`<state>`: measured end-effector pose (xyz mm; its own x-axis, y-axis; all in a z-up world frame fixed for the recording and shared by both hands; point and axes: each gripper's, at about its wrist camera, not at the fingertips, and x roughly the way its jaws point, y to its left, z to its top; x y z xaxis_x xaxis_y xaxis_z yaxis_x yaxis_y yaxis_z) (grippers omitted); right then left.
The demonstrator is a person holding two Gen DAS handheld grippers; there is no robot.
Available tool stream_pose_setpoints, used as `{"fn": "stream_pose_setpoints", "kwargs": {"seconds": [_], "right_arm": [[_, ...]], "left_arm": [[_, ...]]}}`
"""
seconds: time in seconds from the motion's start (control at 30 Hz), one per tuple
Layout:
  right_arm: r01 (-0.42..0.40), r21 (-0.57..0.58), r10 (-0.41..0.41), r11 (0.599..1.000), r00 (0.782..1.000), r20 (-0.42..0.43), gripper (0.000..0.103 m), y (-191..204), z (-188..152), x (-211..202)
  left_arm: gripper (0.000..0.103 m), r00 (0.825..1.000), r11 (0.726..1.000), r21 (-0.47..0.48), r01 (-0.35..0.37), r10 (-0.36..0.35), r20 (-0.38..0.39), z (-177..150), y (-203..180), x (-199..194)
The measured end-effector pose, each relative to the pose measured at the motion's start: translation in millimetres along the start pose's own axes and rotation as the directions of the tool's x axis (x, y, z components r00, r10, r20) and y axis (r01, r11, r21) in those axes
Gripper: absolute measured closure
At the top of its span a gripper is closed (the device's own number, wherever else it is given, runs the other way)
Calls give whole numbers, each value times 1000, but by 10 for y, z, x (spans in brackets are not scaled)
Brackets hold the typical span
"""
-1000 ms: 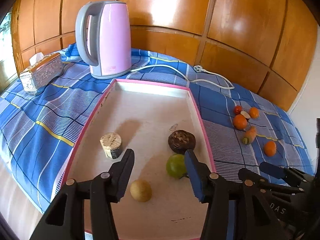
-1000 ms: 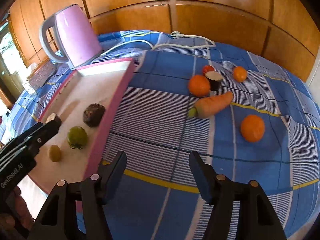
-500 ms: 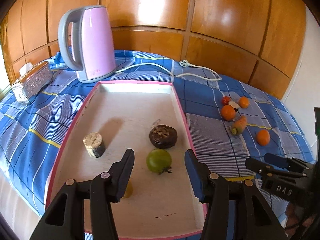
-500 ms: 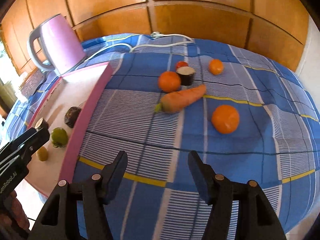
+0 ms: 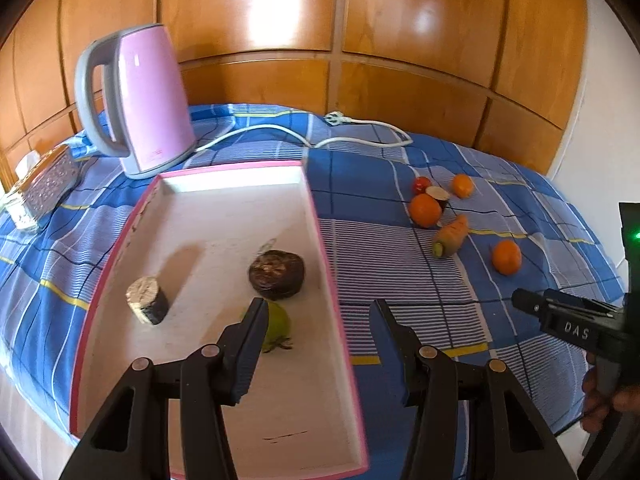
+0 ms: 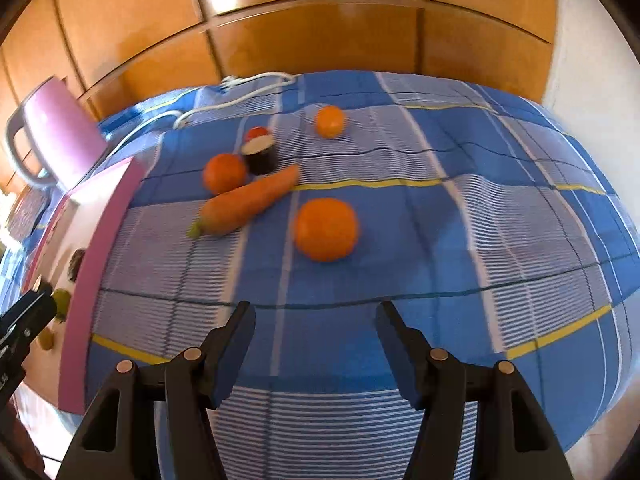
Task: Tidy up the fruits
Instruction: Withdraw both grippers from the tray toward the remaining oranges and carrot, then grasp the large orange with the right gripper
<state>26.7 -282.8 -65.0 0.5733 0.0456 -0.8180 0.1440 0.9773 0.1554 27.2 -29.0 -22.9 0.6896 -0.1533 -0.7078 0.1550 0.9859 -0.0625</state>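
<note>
A pink-rimmed white tray (image 5: 320, 240) holds a dark brown round fruit (image 5: 277, 274), a green fruit (image 5: 278, 324) and a cut brown piece (image 5: 147, 306). My left gripper (image 5: 318, 316) is open and empty above the tray's right rim. On the blue cloth lie a carrot (image 6: 248, 202), a near orange (image 6: 326, 229), a second orange (image 6: 224, 172), a small far orange (image 6: 330, 121), a dark cut fruit (image 6: 260, 154) and a red fruit (image 6: 258, 133). My right gripper (image 6: 314, 320) is open and empty, just short of the near orange.
A pink kettle (image 5: 140, 100) stands behind the tray, its white cord (image 5: 360, 140) trailing across the cloth. A silver tissue box (image 5: 44, 184) sits at far left. A wooden panel wall (image 5: 360, 40) backs the bed. The right gripper shows in the left wrist view (image 5: 560, 316).
The left gripper swung right, from over the tray's fruits to its right rim; the yellow fruit left its view. The right gripper moved forward and right toward the near orange.
</note>
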Motion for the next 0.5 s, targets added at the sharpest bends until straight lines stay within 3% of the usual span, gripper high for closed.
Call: {"fn": "stream_pose_setpoints", "kwargs": {"seconds": [0.27, 0.5], "right_arm": [[30, 41, -30, 999, 1000, -8, 39, -221, 49, 91], [17, 6, -17, 1000, 1000, 10, 39, -139, 202, 204]], "left_arm": [[50, 999, 998, 47, 39, -37, -28, 15, -221, 103], [50, 996, 994, 74, 76, -72, -59, 41, -365, 211]]}}
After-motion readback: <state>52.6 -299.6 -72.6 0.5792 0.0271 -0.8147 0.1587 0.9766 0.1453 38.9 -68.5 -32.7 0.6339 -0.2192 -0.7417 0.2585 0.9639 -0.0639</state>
